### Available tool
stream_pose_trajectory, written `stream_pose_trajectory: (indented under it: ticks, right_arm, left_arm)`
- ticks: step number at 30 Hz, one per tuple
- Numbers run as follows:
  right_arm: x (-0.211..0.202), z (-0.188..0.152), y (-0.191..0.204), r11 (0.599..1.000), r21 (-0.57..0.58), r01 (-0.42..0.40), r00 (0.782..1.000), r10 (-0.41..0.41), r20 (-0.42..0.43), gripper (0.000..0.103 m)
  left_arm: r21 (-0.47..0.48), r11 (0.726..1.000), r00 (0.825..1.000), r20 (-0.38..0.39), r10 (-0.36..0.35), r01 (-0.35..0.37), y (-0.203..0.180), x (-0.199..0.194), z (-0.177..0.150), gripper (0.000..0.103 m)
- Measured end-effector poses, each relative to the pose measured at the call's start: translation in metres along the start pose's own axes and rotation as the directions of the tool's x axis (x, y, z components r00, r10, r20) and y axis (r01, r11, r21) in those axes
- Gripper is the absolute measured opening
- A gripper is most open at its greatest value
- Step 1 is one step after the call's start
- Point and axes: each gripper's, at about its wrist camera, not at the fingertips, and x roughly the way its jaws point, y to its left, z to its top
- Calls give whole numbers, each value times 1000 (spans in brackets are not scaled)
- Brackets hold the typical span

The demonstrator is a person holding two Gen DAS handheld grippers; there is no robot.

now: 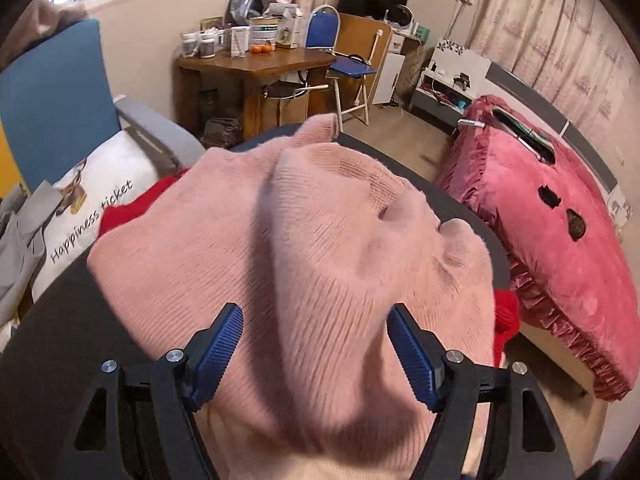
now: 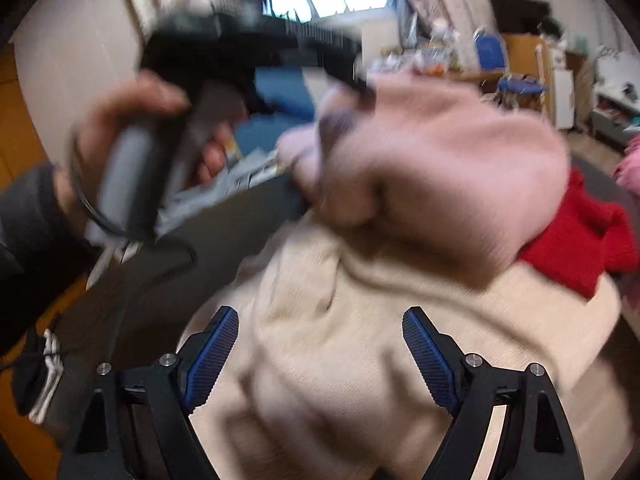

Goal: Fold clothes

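Note:
A pink knit sweater point(image 1: 320, 216) lies bunched on a dark round table point(image 1: 60, 320). My left gripper point(image 1: 315, 314) is open, its blue pads point(image 1: 218, 352) straddling the sweater's near part. A red garment point(image 1: 120, 212) peeks out from under the pink one on both sides. The right wrist view is blurred: my right gripper point(image 2: 321, 314) hangs open over a cream garment point(image 2: 360, 352). Beyond it lie the pink sweater point(image 2: 440, 168) and the red garment point(image 2: 580, 248). A hand point(image 2: 132, 120) holds the left gripper point(image 2: 360, 84) against the pink sweater's top.
A blue armchair with a printed white pillow point(image 1: 92, 216) stands left of the table. A wooden desk point(image 1: 260, 64) with jars and boxes and a blue folding chair point(image 1: 348, 64) stand behind. A bed with a pink-red cover point(image 1: 552, 216) fills the right side.

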Motion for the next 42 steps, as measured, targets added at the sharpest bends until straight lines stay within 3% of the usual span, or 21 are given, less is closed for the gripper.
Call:
stream_pose_trajectory:
  ticks: [1,3,4,5,7,12,16,18,19,20,24,26,27,30,35,36,38,42]
  right_arm:
    - [-6,5,-5,1000,12,15,1000,-16,26,91]
    - [-15,18,-26,995,83,55,994,-63,93,96]
    - [-19,24,-36,990,120,74,988,-89,125,98]
    - [-23,27,-48,982,167,85,984,-109,139,101]
    - [-28,33,-73,957,274,99,978,-144,149,102]
    - [-13,39,-115,895,442,61,984,-129,126,102]
    - [7,48,-96,905,424,-28,992,-27,125,101]
    - [17,52,-85,908,413,-74,992,25,123,77]
    - [22,55,-79,908,407,-97,991,51,122,48]
    - [27,57,-74,908,401,-120,990,78,121,42]
    - [42,64,-47,914,354,-199,979,171,109,42]
    - [34,57,-20,925,285,-252,968,242,70,26]
    - [35,49,-7,926,267,-266,963,266,36,23]
    - [44,20,29,930,221,-295,946,317,-71,22]
    - [54,-29,84,928,158,-338,895,369,-250,25]
    - [54,-41,90,930,153,-333,887,364,-283,28]
    - [52,-59,97,936,141,-323,875,352,-332,46]
    - [46,-82,102,942,134,-306,854,335,-399,56]
  left_arm:
    - [25,999,999,4,38,-38,-4,3,0,73]
    - [95,992,996,2,89,-89,-13,10,-5,47]
    - [118,989,995,-4,95,-94,-18,14,-7,18]
    - [117,989,996,-6,88,-87,-20,14,-9,12]
    - [100,991,997,16,82,-83,-20,11,-14,11]
    - [28,998,994,91,54,-57,-8,-12,-23,9]
    - [-65,998,981,193,18,-6,13,-53,-33,9]
    - [-110,994,966,255,31,-3,27,-82,-47,8]
    - [-126,992,959,280,46,-11,33,-94,-54,8]
    - [-145,989,951,303,60,-16,41,-107,-64,8]
    - [-243,969,937,329,114,-33,79,-144,-119,8]
    - [-279,959,939,316,135,-44,93,-152,-146,8]
    - [-299,953,942,304,143,-48,100,-154,-163,8]
    - [-355,933,956,254,149,-51,119,-158,-214,9]
    - [-431,900,970,189,156,-61,142,-163,-286,9]
    - [-455,889,972,180,149,-52,148,-165,-301,9]
    - [-495,867,977,157,141,-45,160,-173,-331,10]
    - [-537,834,966,125,227,-126,176,-204,-393,6]
